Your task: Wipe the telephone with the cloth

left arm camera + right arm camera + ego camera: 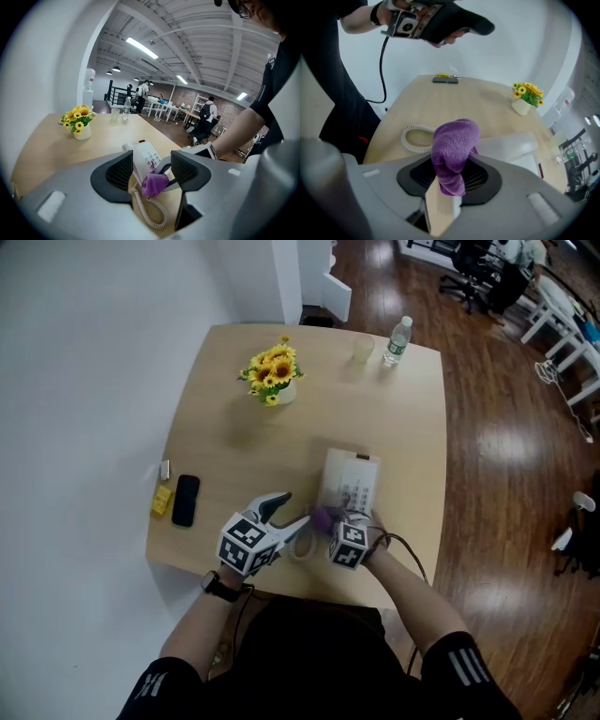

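Note:
A white telephone point(349, 486) lies on the wooden table near its front edge, with its coiled cord point(415, 138) looping toward me. My right gripper point(333, 524) is shut on a purple cloth point(324, 517), which is bunched between the jaws and sits at the telephone's near end. In the right gripper view the cloth point(452, 150) stands up from the jaws in front of the pale handset point(506, 145). My left gripper point(292, 510) hangs open just left of the cloth, nothing between its fingers. From the left gripper view I see the keypad point(149, 158) and the cloth point(154, 183).
A vase of sunflowers point(272, 371) stands at the back left. A water bottle point(397, 340) and a cup point(363, 350) are at the far edge. A black mobile phone point(186, 499) and a yellow object point(162, 500) lie at the left edge.

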{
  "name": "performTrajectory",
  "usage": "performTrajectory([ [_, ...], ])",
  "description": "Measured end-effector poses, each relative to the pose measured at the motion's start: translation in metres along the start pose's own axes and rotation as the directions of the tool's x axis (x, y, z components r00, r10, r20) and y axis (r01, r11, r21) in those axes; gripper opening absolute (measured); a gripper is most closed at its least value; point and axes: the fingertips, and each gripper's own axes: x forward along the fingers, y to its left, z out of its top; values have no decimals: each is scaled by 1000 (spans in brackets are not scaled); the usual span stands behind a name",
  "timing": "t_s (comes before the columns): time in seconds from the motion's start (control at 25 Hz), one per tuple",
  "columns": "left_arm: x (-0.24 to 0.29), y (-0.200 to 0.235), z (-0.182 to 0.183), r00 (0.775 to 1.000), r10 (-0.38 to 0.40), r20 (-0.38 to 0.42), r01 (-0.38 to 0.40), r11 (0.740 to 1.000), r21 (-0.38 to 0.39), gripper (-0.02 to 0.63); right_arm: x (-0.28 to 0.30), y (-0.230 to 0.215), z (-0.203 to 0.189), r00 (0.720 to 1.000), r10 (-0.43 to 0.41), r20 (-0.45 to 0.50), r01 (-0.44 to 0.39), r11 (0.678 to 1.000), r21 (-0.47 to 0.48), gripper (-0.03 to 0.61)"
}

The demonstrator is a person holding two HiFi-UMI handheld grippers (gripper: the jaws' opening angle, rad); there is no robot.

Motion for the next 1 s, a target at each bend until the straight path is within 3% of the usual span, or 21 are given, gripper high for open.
performTrajectory([
  [0.24,16,3,-6,998,28,-62,-28,1000,3,249,4,27,-10,999,45,6,-45,998,41,150],
  [0.48,56,12,-14,982,89,-165,-97,995,-38,258,-49,25,0,985,-42,165,14,986,168,152],
  [0.76,121,25,-25,929,233,-287,-232,972,35,255,-98,5,-38,963,-173,205,86,923,375,155],
  [1.0,147,45,-37,882,357,-306,-377,926,-6,256,-112,-4,-72,953,-219,207,107,888,448,155],
])
